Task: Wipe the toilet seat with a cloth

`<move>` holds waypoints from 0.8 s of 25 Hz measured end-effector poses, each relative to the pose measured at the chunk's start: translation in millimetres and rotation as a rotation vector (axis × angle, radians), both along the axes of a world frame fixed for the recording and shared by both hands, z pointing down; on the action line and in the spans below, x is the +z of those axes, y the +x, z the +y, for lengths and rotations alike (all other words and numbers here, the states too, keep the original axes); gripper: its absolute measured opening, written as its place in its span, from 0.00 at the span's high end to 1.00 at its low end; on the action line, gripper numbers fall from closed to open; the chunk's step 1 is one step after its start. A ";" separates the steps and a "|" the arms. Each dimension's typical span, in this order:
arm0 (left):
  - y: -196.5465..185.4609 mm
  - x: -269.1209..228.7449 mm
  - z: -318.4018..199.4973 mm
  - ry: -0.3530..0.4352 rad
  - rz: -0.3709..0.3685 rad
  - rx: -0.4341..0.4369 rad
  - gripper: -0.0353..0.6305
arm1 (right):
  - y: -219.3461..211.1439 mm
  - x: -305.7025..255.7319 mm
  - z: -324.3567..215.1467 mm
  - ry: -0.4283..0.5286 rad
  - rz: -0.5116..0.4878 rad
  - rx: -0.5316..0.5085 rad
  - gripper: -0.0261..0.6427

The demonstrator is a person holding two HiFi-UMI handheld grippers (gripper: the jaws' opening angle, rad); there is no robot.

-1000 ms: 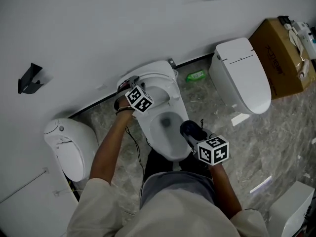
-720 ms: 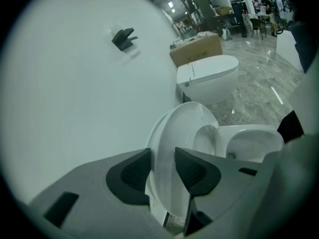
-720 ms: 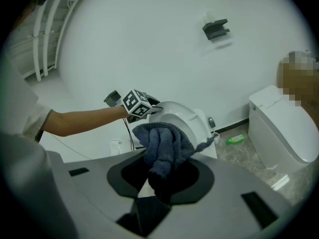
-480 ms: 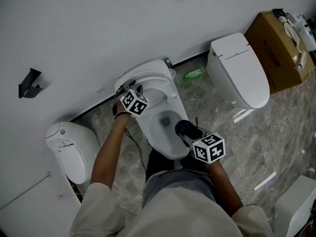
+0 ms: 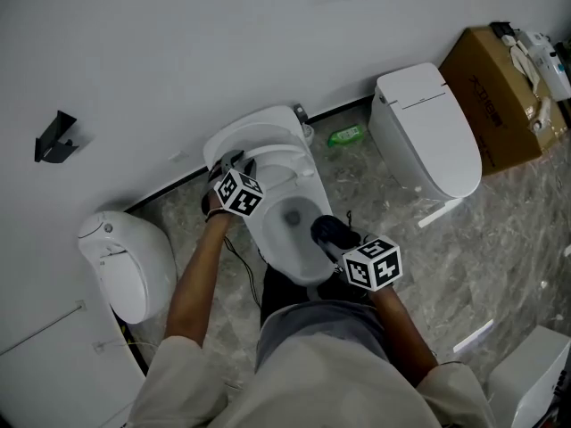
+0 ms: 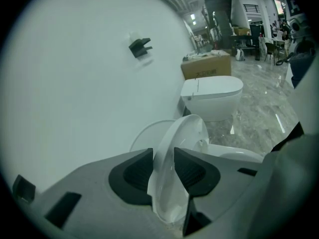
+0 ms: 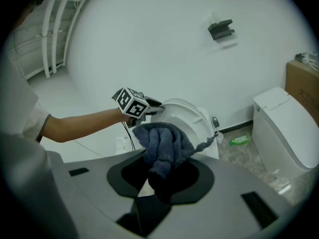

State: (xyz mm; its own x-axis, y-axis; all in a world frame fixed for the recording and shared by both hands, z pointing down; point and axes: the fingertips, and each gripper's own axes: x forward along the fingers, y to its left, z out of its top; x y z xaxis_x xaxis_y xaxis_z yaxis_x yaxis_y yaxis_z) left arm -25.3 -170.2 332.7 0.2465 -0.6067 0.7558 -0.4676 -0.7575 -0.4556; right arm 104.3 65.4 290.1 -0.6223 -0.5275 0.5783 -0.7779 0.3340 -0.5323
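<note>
Grip: left gripper point(image 5: 238, 160) jaws, just closing further, clamp raised toilet seat point(image 6: 182, 133) | right gripper point(image 7: 167, 157) clamps dark-blue cloth point(image 7: 164, 138).

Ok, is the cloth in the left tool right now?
No, the dark blue cloth is bunched between the jaws of the right tool, while the left tool grips the white toilet seat.

White toilet seat point(image 6: 172, 183) sits between the black pads point(image 6: 134, 173) of my left gripper point(image 6: 163, 159), whose jaws have just been closing; body grey. Dark blue-grey cloth point(image 7: 162, 151) in the jaws of my right gripper point(image 7: 162, 179).

2 marker cubes point(image 5: 372, 264): black-and-white squares.

Beyond the right jaws I note:
- white wall point(image 7: 149, 44)
- black bracket point(image 7: 221, 30)
- green bottle point(image 7: 239, 140)
- brown carton point(image 7: 302, 78)
- floor point(image 7: 249, 158), grey with pale marbled veins
</note>
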 end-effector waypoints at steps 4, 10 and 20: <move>3.4 -4.0 21.6 -0.006 0.017 -0.016 0.78 | 3.7 -4.0 4.9 0.013 -0.009 -0.037 0.81; 6.8 -3.5 57.4 0.026 0.026 -0.020 0.78 | 9.7 0.7 21.9 0.029 -0.011 -0.112 0.81; 19.3 2.0 123.2 -0.023 0.044 -0.051 0.78 | 34.8 7.3 47.9 0.018 -0.020 -0.162 0.81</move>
State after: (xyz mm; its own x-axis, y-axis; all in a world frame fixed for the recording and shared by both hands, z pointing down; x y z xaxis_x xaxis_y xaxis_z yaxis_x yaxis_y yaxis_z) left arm -6.0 -47.0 334.7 0.2486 -0.6016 0.7591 -0.5249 -0.7423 -0.4164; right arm 139.2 113.3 297.4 -0.7113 -0.4300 0.5560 -0.7024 0.4637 -0.5400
